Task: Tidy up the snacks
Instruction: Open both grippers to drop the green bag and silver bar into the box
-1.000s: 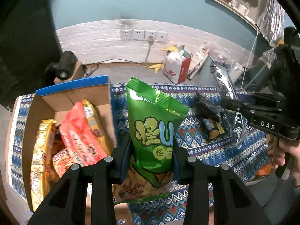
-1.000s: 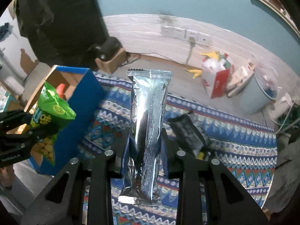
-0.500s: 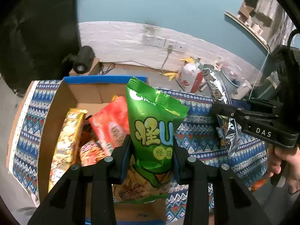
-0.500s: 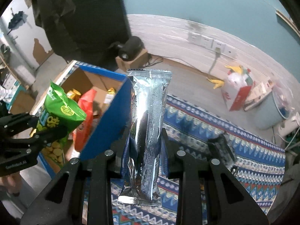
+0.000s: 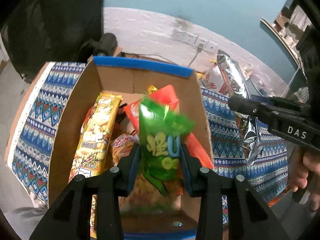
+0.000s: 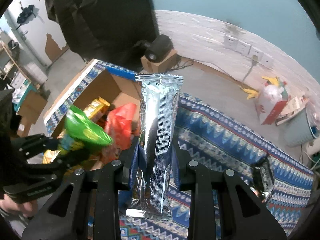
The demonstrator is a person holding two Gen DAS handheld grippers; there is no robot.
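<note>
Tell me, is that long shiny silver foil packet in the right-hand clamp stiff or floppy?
The long silver foil packet probably holds its shape: it stands upright above the right gripper, shut on it, without drooping. Its puffed body suggests it is light for its size. The glossy foil looks slippery, though the ribbed centre seam may give the pads some purchase.

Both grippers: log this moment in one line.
left gripper: opening, green snack bag between jaws, over cardboard box | right gripper: shut on silver packet
</note>
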